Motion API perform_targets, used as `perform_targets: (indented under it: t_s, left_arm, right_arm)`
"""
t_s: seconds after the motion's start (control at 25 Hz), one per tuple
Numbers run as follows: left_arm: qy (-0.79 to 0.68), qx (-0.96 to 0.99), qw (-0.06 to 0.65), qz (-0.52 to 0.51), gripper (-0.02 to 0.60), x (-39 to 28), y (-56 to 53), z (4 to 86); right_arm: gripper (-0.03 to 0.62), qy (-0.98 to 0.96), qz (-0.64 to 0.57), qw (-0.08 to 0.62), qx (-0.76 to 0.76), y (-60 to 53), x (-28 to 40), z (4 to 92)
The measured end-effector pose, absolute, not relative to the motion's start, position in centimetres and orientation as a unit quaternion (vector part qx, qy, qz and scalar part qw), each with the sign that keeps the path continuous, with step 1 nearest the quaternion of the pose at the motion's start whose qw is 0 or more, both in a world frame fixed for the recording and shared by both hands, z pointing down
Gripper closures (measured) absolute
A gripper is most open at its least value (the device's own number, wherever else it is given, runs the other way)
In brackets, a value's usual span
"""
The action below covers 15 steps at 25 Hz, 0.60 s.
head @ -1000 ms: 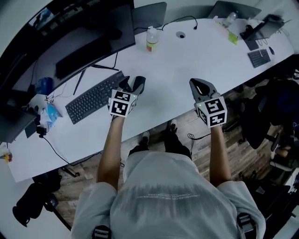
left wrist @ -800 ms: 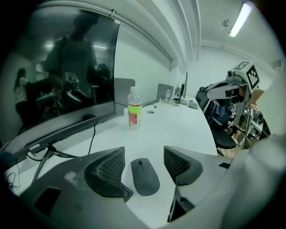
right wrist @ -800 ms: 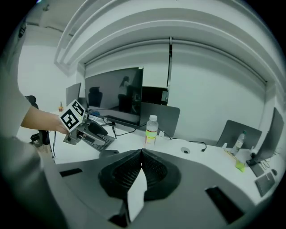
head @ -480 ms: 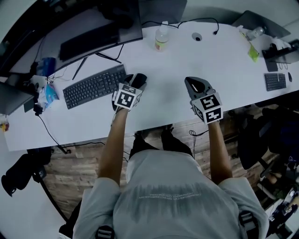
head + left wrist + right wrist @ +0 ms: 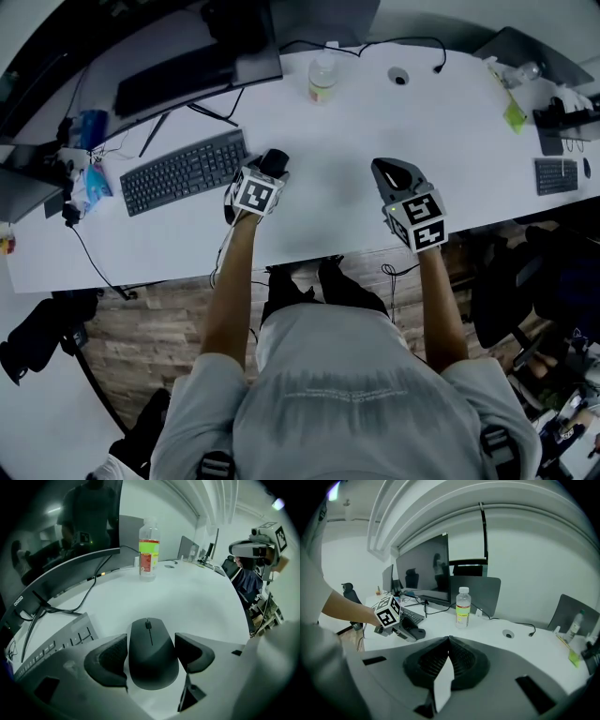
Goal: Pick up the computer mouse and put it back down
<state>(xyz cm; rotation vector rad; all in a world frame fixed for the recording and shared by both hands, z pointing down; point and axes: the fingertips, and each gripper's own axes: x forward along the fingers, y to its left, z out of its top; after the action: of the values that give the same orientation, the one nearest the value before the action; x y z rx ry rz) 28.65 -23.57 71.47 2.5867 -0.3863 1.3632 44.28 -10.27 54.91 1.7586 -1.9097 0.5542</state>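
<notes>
Two grippers hang over the near edge of the white desk (image 5: 347,122). The left gripper (image 5: 151,639) points steeply down with its fingers (image 5: 108,660) spread wide, having just been opening. The black computer mouse (image 5: 153,663) lies flat on the desk between them, scroll wheel facing away. The pads flank its sides without visibly squeezing it. The right gripper (image 5: 449,644) hangs off to the side, well apart from the mouse, its fingers closed together on nothing. Beside the mouse lies a dark keyboard (image 5: 183,172). Farther back stand a clear bottle (image 5: 149,548) with a green label and a large monitor (image 5: 202,70). The pick-up appears to be at the straddle stage: the mouse is bracketed but not yet gripped. The next move likely calls for closing the fingers evenly on the mouse's smooth, curved flanks. They should close low enough that it does not squirt out, then lift it straight up.
</notes>
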Motion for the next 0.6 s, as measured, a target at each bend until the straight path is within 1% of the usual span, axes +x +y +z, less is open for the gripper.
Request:
perform_targets:
  t_s: [0.12, 0.48, 0.6]
  left_arm:
    - [-0.133, 0.866, 0.1, 0.471, 0.288, 28.51, -23.44, 72.18]
    - [-0.139, 0.879, 0.119, 0.441, 0.289, 28.72, -23.33, 72.35]
    - [-0.147, 0.878, 0.111, 0.443, 0.29, 28.32, -23.72, 72.11]
  right_arm:
    - [0.592, -0.697, 0.205, 0.242, 0.643, -10.19, 44.61, 55.14]
    - [0.592, -0.695, 0.208, 0.237, 0.646, -10.7, 44.2, 55.3]
    - [0.592, -0.693, 0.201, 0.234, 0.651, -10.93, 44.08, 54.63]
